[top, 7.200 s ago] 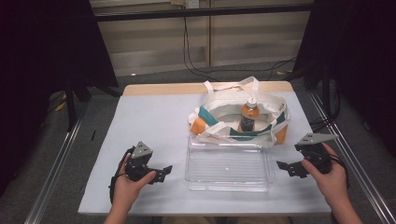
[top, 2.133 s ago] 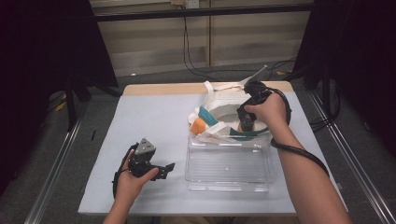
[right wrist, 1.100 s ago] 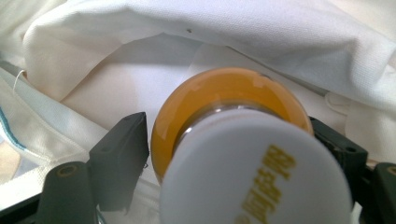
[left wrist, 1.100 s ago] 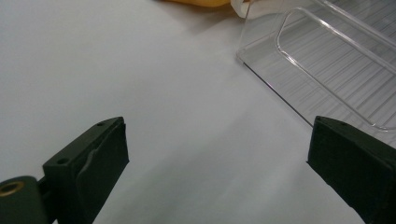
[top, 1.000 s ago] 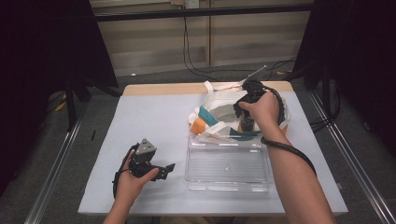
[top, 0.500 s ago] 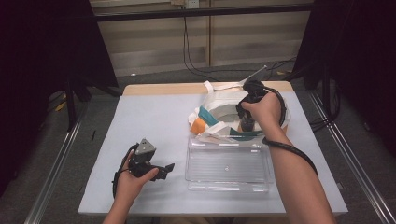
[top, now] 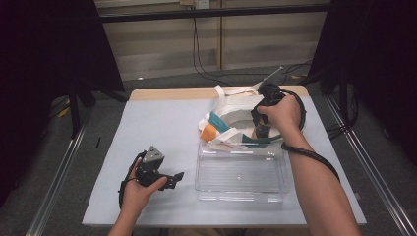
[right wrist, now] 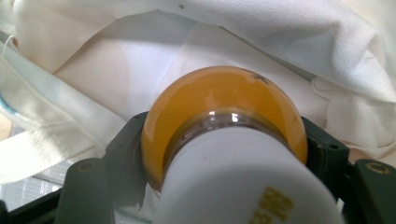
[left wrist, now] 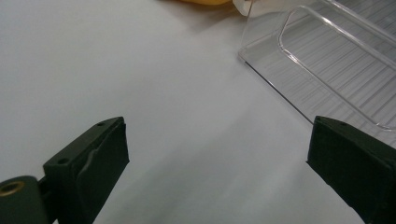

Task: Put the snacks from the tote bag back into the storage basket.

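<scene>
Overhead light is falling evenly on the pale worktop (top: 162, 123) at the frame's centre, while the upper left and right corners are sinking into near black. In the right gripper view the bottle (right wrist: 224, 154) is sitting too close, blurring softly, a small glint shining on its neck. The left gripper view's jaws are casting faint, diffuse shadows.

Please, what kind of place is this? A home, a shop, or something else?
Probably a lab or recording workspace, not a home. A plain white table stands inside a dark metal frame, loose cables hang down the bare wall, and a person works with a hand-held left gripper.
</scene>
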`<control>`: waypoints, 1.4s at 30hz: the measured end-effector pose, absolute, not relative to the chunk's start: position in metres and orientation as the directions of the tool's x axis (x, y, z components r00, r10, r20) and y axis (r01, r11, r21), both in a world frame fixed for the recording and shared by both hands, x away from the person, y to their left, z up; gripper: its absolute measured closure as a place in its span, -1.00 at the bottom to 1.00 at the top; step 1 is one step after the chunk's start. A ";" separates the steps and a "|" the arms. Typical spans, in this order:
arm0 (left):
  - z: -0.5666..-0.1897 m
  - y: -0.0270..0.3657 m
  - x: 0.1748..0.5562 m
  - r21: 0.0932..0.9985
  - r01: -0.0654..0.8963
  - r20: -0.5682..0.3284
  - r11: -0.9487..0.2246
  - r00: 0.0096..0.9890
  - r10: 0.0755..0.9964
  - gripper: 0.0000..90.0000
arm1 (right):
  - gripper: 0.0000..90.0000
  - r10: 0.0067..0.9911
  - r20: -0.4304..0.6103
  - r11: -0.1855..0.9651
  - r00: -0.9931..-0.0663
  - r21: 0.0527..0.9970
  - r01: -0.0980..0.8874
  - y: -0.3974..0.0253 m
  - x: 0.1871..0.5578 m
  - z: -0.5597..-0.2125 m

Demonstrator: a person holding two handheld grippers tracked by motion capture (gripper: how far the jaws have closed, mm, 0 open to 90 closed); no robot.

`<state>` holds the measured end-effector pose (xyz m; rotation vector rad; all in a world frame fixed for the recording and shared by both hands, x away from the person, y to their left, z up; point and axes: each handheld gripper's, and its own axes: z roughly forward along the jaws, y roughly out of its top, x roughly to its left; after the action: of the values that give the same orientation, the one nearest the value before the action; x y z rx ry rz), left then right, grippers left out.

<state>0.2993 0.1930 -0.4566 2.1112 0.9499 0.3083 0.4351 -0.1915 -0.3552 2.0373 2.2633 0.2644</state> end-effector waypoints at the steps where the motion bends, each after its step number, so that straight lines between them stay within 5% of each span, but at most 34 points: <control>1: -0.457 0.193 0.299 0.745 0.525 -0.090 -0.412 0.691 0.717 -0.89 | -0.32 0.993 0.056 0.095 -0.106 0.181 0.979 -0.191 0.435 -0.353; 42: -0.453 0.193 0.299 0.745 0.511 -0.068 -0.429 0.698 0.713 -0.90 | -0.32 0.990 0.064 0.115 -0.125 0.144 0.983 -0.206 0.420 -0.282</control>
<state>0.2990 0.1934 -0.4531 2.1243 0.9313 0.3305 0.4202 -0.2064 -0.2818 2.0454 2.3097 0.2329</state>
